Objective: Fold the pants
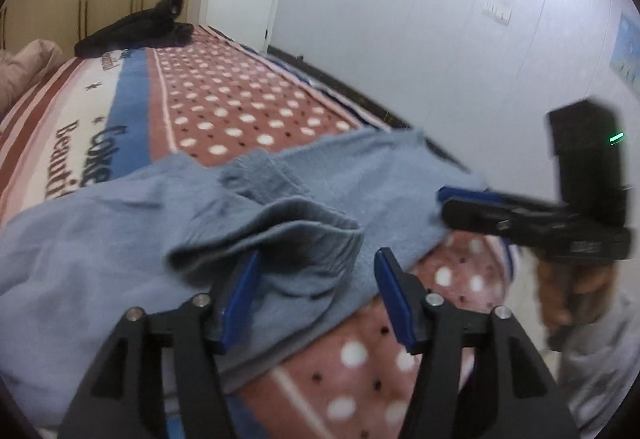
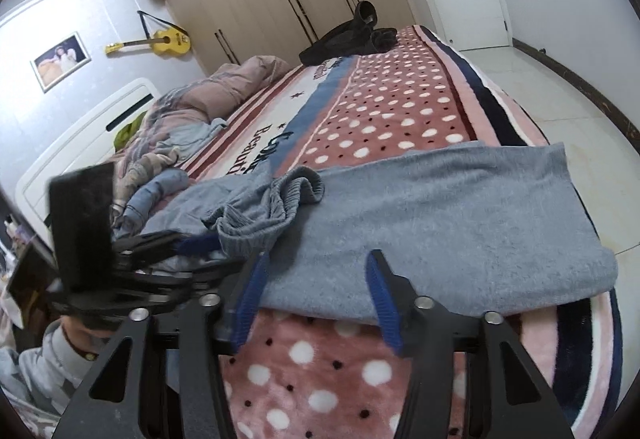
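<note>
On the pink polka-dot fleece blanket [image 2: 360, 143], soft grey-blue knit pants [image 2: 440, 215] lie half folded. Left gripper [image 1: 316, 279] gapes around their ribbed waistband; right gripper [image 2: 316, 291] spread wide at their near edge.

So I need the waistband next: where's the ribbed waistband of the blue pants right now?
In the right wrist view the ribbed waistband lies bunched left of centre on the blue pants, just ahead of the left gripper.

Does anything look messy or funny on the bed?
Yes. The blue-grey pants are not flat: the ribbed waistband is bunched up and flopped over on itself. Both the left gripper and the right gripper are open at the pants' near edge. A dark garment lies crumpled at the bed's far end.
</note>
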The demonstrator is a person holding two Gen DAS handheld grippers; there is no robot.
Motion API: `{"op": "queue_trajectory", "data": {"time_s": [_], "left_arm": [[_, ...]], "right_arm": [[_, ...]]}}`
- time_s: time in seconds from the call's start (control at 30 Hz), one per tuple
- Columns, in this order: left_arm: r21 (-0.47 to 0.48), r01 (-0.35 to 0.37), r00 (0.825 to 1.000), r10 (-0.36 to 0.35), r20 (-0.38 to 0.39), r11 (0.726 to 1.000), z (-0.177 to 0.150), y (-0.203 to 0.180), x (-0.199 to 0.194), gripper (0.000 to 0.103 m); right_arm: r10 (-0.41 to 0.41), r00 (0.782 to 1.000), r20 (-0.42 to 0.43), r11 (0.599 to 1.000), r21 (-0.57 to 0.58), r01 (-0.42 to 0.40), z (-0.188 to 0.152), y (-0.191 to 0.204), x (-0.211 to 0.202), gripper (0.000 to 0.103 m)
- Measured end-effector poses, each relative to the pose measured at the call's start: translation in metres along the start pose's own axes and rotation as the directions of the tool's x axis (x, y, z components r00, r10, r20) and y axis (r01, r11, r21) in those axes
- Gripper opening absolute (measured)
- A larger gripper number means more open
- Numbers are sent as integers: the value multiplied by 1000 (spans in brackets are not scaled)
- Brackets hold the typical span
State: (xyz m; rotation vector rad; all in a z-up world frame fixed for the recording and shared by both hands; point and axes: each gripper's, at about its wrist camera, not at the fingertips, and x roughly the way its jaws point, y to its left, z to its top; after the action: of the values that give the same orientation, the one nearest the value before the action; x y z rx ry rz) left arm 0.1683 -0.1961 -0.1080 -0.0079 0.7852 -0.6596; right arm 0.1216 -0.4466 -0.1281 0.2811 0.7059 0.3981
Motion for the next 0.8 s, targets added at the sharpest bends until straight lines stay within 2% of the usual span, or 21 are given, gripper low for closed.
{"op": "queue_trajectory", "data": {"time_s": [0.07, 0.13, 0.2, 0.27, 0.43, 0.47, 0.5, 0.57, 0.63, 0.7, 0.8], "left_arm": [[-13, -15, 999, 16, 35, 1000, -2, 13, -28, 60], [-18, -63, 996, 64, 62, 998, -4, 28, -51, 63], [-36, -142, 987, 145, 75, 989, -3, 54, -66, 65], [-86, -194, 977, 201, 72, 977, -7, 81, -80, 65], [-180, -242, 968, 250, 22, 953, -29, 129, -84, 65], [-191, -244, 968, 250, 10, 951, -35, 134, -82, 65], [-200, -233, 971, 237, 1, 952, -41, 136, -80, 65], [-208, -207, 977, 211, -4, 956, -49, 141, -76, 63], [-208, -199, 979, 201, -13, 958, -52, 142, -74, 52], [-211, -191, 982, 188, -35, 959, -55, 143, -69, 46], [-202, -185, 982, 174, -72, 962, -63, 143, -63, 46]], "right_arm": [[3, 1000, -3, 1000, -4, -4, 3, 5, 7, 63], [18, 1000, -20, 1000, -7, -18, 8, 12, 18, 67], [45, 998, -40, 999, -9, -45, 13, 20, 30, 84], [90, 994, -66, 996, -17, -91, 17, 33, 50, 91], [59, 989, -136, 995, -68, -69, 16, 63, 99, 90], [31, 990, -138, 996, -80, -42, 15, 66, 106, 80], [-16, 991, -132, 996, -91, 4, 14, 68, 112, 51], [-94, 988, -124, 994, -61, 87, 14, 63, 117, 18], [-67, 991, -112, 997, 19, 69, 12, 51, 110, 15], [-36, 994, -102, 996, 78, 45, 8, 39, 101, 15], [-34, 992, -117, 990, 133, 50, 0, 24, 95, 20]]}}
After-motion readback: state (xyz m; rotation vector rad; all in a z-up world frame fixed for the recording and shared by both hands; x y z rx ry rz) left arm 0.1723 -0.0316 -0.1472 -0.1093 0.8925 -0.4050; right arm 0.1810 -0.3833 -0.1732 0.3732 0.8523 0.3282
